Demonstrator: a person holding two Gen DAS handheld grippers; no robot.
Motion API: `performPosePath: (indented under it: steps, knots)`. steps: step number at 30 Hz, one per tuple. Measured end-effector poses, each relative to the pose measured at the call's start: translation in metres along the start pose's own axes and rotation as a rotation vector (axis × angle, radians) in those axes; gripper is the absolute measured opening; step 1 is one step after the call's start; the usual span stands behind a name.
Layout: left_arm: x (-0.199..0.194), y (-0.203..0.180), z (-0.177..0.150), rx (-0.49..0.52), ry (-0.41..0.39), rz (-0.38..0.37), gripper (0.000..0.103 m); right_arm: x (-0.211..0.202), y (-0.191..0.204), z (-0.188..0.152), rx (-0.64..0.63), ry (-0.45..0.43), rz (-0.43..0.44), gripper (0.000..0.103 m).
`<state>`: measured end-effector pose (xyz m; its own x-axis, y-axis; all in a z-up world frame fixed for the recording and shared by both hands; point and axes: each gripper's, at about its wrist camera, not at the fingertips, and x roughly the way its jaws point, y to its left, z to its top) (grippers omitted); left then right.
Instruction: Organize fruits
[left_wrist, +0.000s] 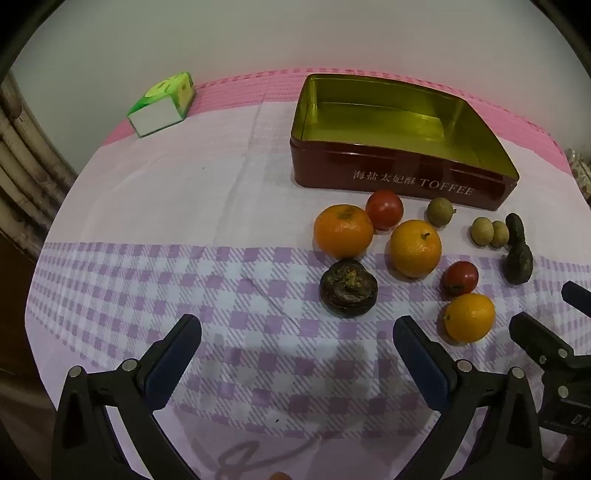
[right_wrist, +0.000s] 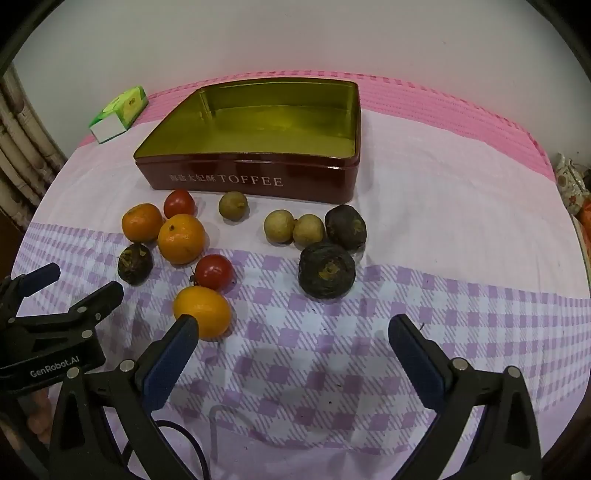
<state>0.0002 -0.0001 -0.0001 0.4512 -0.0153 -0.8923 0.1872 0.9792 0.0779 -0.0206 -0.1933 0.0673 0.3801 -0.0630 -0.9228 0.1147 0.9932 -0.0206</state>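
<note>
A red toffee tin (left_wrist: 413, 181) (right_wrist: 258, 177) with a bare gold inside stands open at the back. In front of it, loose fruit lies on the checked cloth: three oranges (left_wrist: 415, 248) (right_wrist: 181, 239), two tomatoes (left_wrist: 384, 209) (right_wrist: 214, 271), three small tan round fruits (right_wrist: 279, 226) and three dark wrinkled fruits (left_wrist: 348, 288) (right_wrist: 327, 270). My left gripper (left_wrist: 295, 325) (right_wrist: 83, 278) hovers open just short of the nearest dark fruit, holding nothing. My right gripper (right_wrist: 293, 325) (left_wrist: 543, 304) is open and bare too, its left finger (right_wrist: 173, 350) overlapping the nearest orange (right_wrist: 202, 312).
A green and white carton (left_wrist: 162, 105) (right_wrist: 120, 112) lies at the back left, near the wall. The cloth's pink border (right_wrist: 443, 107) runs along the far edge. Dark cables (right_wrist: 184, 439) trail over the near cloth.
</note>
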Motion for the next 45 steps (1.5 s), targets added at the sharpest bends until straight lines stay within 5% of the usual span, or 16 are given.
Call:
performPosePath:
  steps: [45]
  knots:
    - [0.005,-0.008,0.005,-0.007,0.024,0.031,0.102,0.001,0.004,-0.001,-0.014,-0.004,0.006,0.092]
